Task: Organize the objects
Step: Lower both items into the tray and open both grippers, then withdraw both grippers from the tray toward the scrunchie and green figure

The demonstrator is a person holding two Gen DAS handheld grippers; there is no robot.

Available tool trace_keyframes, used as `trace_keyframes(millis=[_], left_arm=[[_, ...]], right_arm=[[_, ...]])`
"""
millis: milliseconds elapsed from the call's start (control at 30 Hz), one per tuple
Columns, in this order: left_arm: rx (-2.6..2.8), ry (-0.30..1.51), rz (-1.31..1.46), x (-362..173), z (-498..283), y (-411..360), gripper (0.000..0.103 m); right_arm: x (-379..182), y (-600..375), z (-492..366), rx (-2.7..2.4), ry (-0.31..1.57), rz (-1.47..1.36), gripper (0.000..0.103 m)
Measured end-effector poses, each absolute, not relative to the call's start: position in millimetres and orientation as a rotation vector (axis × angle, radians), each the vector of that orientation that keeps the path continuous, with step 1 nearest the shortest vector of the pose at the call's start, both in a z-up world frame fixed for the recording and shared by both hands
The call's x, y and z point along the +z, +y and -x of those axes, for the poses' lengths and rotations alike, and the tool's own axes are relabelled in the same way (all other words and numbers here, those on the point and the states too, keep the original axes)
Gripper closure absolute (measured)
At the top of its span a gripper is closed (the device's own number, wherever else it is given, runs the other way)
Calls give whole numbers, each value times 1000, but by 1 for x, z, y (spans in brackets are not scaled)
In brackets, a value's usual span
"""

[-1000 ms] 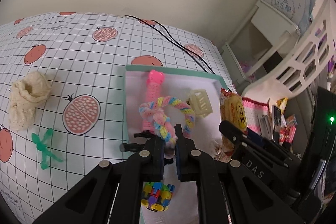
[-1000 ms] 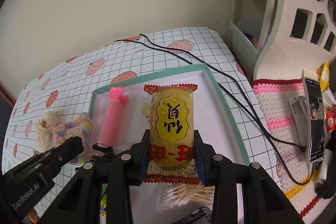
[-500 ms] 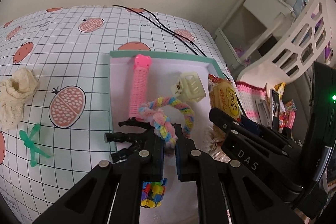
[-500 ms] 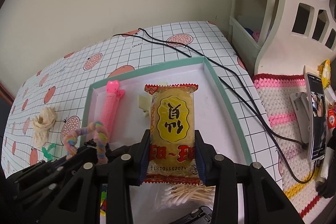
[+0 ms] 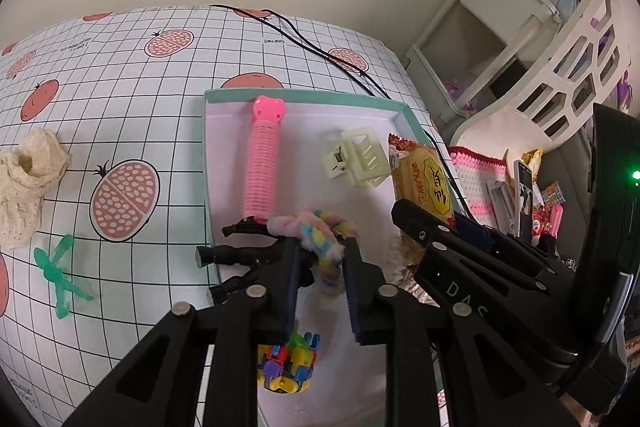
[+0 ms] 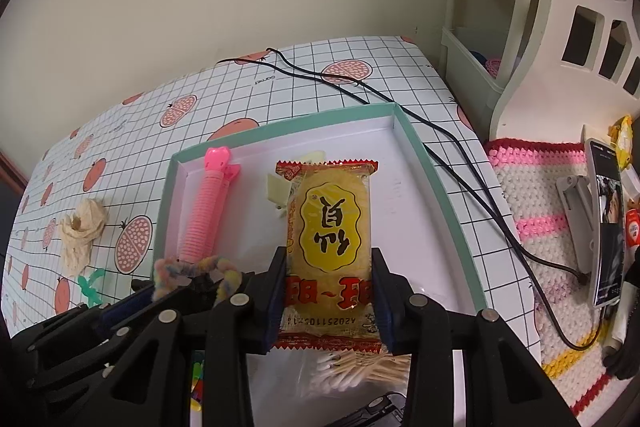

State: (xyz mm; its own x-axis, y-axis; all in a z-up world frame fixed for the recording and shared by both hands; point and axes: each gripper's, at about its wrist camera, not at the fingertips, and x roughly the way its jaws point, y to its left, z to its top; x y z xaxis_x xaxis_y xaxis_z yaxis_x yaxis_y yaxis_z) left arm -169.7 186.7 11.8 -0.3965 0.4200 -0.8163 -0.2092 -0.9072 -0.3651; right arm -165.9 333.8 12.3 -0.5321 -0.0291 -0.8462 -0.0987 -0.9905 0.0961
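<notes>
A teal-rimmed white tray lies on the pomegranate-print cloth. In it are a pink hair roller, a cream claw clip, a colourful block toy and a bag of cotton swabs. My left gripper is over the tray's near left part, jaws parted. A pastel fuzzy ring, blurred, sits loosely between its tips. My right gripper is shut on a yellow snack packet, held above the tray's middle.
Black clips lie at the tray's left rim. On the cloth to the left are a cream lace cloth and a green figure. A black cable passes the tray's right side. Right of it are a crochet mat, a phone and a white shelf.
The left gripper's jaws have spread apart and the fuzzy ring has slumped between them. The left gripper moved over the tray. The right gripper still holds the packet, barely moved.
</notes>
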Motion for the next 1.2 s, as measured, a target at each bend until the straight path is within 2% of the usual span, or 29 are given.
trace_keyframes(millis=[400,933,1033,1133,1200], left_arm=[[2354,-308,1382,22,169,183,77],[2544,-327,1280,40,170,154,77],[2578,-326,1290,39,171,148,67],[2609,-342,1304,37,172,141,64],[2630,-349,1316,36,172,136,57]], right_arm=[[20,336,165,2723,227,1456,57],[28,335,164,2747,260,1418,57],[27,333,164,2748,248,1425,57],[25,331,164,2749,235,1434,57],[24,330,164,2749,222,1441,57]])
